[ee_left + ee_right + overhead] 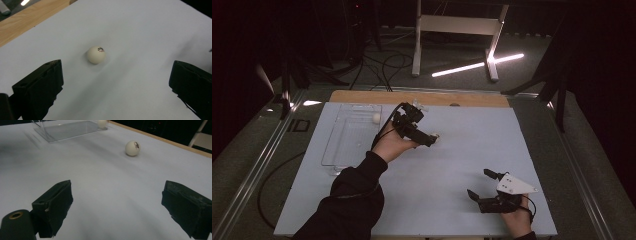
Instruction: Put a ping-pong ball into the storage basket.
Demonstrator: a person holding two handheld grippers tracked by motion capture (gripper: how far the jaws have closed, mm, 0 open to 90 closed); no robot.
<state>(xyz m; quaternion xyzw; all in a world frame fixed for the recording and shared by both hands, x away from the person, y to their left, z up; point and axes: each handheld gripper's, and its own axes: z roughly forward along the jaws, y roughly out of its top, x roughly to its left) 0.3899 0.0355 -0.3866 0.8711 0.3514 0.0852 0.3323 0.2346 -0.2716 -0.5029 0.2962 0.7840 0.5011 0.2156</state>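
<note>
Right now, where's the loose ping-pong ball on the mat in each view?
High view: ball mid-mat, at the left claw tip.
Left gripper view: ball centre, ahead of the open jaws.
Right gripper view: ball upper right of centre.
Shared landmark: wooden table edge.

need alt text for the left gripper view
A white ball with a small dark printed mark rests on the pale table sheet, just ahead of the left tongs, whose two black jaws stand wide apart. A strip of wooden edge shows at upper left.
</note>
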